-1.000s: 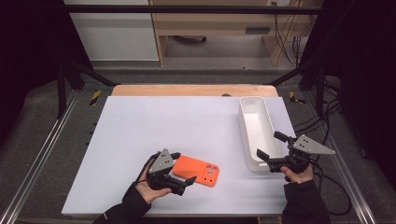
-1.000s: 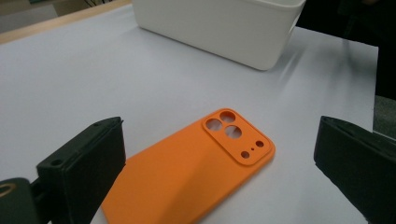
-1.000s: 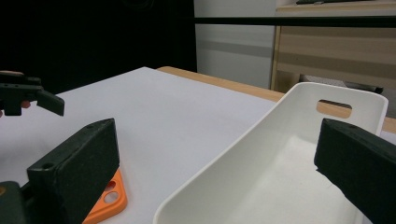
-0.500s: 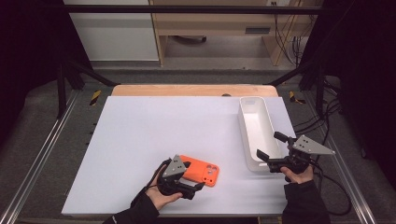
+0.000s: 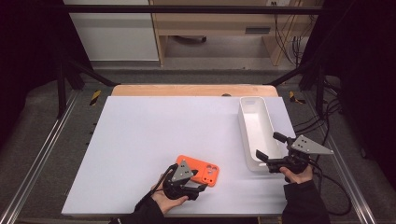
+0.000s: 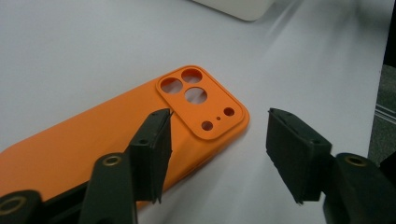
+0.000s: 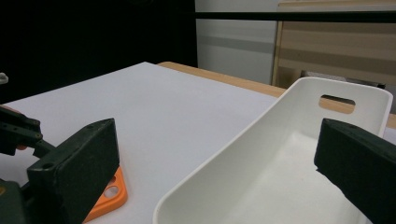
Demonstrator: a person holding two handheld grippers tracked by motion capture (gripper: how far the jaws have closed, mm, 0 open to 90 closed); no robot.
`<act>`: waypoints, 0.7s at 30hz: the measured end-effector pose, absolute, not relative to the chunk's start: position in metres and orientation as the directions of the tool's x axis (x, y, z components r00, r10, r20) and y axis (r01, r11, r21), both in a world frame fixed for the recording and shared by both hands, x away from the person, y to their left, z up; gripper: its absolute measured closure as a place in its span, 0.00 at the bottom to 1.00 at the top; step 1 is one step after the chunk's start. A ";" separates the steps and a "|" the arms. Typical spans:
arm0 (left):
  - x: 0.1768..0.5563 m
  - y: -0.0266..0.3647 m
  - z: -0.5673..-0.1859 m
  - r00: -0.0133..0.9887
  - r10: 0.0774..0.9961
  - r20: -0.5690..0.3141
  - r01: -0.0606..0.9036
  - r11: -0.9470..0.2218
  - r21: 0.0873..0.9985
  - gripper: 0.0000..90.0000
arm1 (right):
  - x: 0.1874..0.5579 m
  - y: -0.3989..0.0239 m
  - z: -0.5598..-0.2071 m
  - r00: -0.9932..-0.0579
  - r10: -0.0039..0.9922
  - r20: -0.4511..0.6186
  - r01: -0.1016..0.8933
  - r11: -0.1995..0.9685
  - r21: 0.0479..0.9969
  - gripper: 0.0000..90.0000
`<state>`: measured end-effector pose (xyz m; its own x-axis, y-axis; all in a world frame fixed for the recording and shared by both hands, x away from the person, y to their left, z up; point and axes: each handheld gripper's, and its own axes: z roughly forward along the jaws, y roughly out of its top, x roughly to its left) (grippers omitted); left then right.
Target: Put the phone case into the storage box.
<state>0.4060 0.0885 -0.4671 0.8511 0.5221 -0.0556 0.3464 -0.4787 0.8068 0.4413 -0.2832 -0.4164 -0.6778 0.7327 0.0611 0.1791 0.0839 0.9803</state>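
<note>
Closing my left claw [image 6: 217, 158] astride the orange phone case's [image 6: 116, 135] camera-end edge, pads not yet pressing (light, bendy, slick), flat on the desk [image 5: 140, 135]; right claw [image 5: 271, 145] open.

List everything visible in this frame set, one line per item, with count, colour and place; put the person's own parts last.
phone case: one, orange, lying flat on the near middle of the table, camera cutouts toward the tray.
tray: one, white, long, empty, at the table's right side.
table: one, white top with a wooden far edge.
left claw: one, black, jaws just closing, one over the case and one beside its edge, pads not yet pressing.
right claw: one, black, open, jaws either side of the tray's near end.
hands: two, at the near edge.
</note>
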 end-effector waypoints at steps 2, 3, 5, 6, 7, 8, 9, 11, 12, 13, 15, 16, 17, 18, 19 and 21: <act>0.405 0.087 -0.467 0.854 0.518 -0.058 0.349 -0.486 0.801 0.50 | 0.441 -0.283 -0.416 -0.678 0.733 0.062 0.181 0.084 0.980 0.01; 0.405 0.086 -0.468 0.854 0.517 -0.059 0.352 -0.491 0.797 0.52 | 0.441 -0.283 -0.416 -0.677 0.733 0.062 0.181 0.084 0.980 0.01; 0.404 0.084 -0.469 0.857 0.513 -0.058 0.354 -0.503 0.789 0.58 | 0.441 -0.284 -0.416 -0.677 0.734 0.062 0.181 0.085 0.980 0.01; 0.404 0.083 -0.470 0.858 0.510 -0.059 0.356 -0.508 0.785 0.60 | 0.441 -0.284 -0.416 -0.677 0.733 0.062 0.182 0.085 0.980 0.01; 0.404 0.083 -0.470 0.859 0.508 -0.058 0.355 -0.512 0.782 0.63 | 0.441 -0.284 -0.416 -0.677 0.734 0.062 0.182 0.085 0.980 0.01; 0.404 0.082 -0.470 0.860 0.507 -0.059 0.357 -0.515 0.779 0.66 | 0.441 -0.284 -0.416 -0.677 0.734 0.061 0.181 0.086 0.980 0.01; 0.404 0.081 -0.470 0.860 0.506 -0.060 0.358 -0.516 0.778 0.69 | 0.441 -0.284 -0.416 -0.677 0.734 0.061 0.181 0.086 0.980 0.01; 0.404 0.080 -0.471 0.860 0.507 -0.066 0.364 -0.516 0.775 0.73 | 0.441 -0.284 -0.416 -0.676 0.734 0.060 0.181 0.087 0.980 0.01; 0.404 0.080 -0.471 0.860 0.506 -0.061 0.362 -0.522 0.773 0.75 | 0.442 -0.284 -0.416 -0.677 0.734 0.058 0.180 0.089 0.980 0.01; 0.404 0.079 -0.472 0.861 0.504 -0.062 0.364 -0.525 0.769 0.81 | 0.442 -0.284 -0.417 -0.676 0.734 0.058 0.181 0.090 0.979 0.01; 0.404 0.078 -0.472 0.861 0.504 -0.061 0.364 -0.529 0.767 0.83 | 0.442 -0.284 -0.417 -0.676 0.734 0.059 0.183 0.089 0.979 0.01; 0.404 0.077 -0.473 0.862 0.503 -0.060 0.364 -0.533 0.764 0.85 | 0.442 -0.284 -0.417 -0.676 0.735 0.060 0.183 0.089 0.979 0.01; 0.404 0.076 -0.473 0.865 0.498 -0.059 0.362 -0.538 0.761 0.88 | 0.442 -0.284 -0.417 -0.677 0.734 0.061 0.184 0.088 0.979 0.01; 0.404 0.076 -0.473 0.866 0.498 -0.058 0.362 -0.540 0.760 0.90 | 0.442 -0.284 -0.417 -0.676 0.734 0.060 0.184 0.089 0.979 0.01; 0.404 0.075 -0.474 0.865 0.498 -0.059 0.363 -0.539 0.760 0.92 | 0.442 -0.284 -0.417 -0.675 0.735 0.060 0.184 0.090 0.979 0.01; 0.405 0.074 -0.475 0.865 0.498 -0.062 0.366 -0.542 0.756 0.96 | 0.442 -0.284 -0.417 -0.676 0.734 0.061 0.185 0.089 0.979 0.01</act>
<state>0.4049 0.0741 -0.4745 0.8651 0.4978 -0.0624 0.3664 -0.5418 0.7564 0.4419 -0.2840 -0.4170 -0.6761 0.7343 0.0608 0.1851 0.0894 0.9787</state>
